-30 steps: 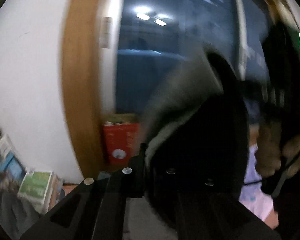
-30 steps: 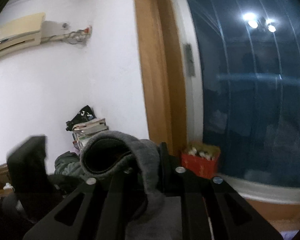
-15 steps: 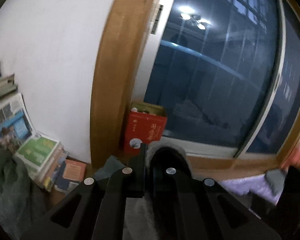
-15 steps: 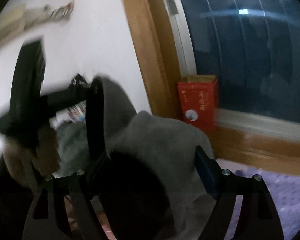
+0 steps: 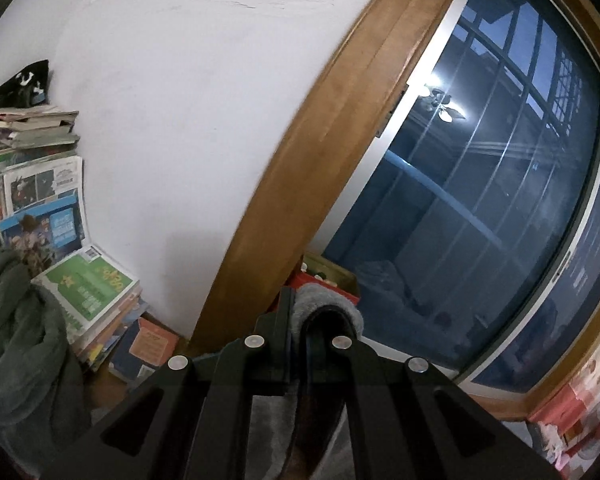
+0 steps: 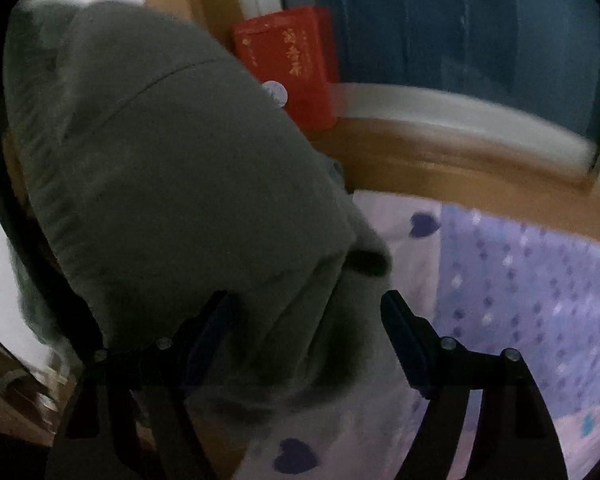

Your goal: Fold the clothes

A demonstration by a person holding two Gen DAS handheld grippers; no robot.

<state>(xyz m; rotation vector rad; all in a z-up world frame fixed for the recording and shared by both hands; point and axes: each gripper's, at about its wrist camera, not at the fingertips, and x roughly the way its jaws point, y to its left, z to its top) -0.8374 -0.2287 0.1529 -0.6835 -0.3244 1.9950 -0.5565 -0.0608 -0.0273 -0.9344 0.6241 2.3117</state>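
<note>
A grey fleece garment (image 6: 172, 160) hangs in a big dark fold across the right wrist view, over a purple heart-print sheet (image 6: 520, 280). My right gripper (image 6: 308, 320) points down at it with its blue-padded fingers (image 6: 400, 328) wide apart. The jaws are closing, and the lower fold of the cloth lies loosely between them without being pinched. In the left wrist view my left gripper (image 5: 300, 312) is shut on a thick edge of the same grey garment (image 5: 328, 300), held up and facing the wall and window.
A red box (image 6: 292, 64) stands at the foot of the wooden window frame (image 5: 320, 160), beside dark glass (image 5: 480, 200). A stack of books and magazines (image 5: 48, 200) leans on the white wall, with a green cloth heap (image 5: 16, 340) at far left.
My right gripper let go of the garment's edge, spread its jaws and sank towards the purple sheet. The left gripper rolled and shifted sideways, still clamped on the cloth.
</note>
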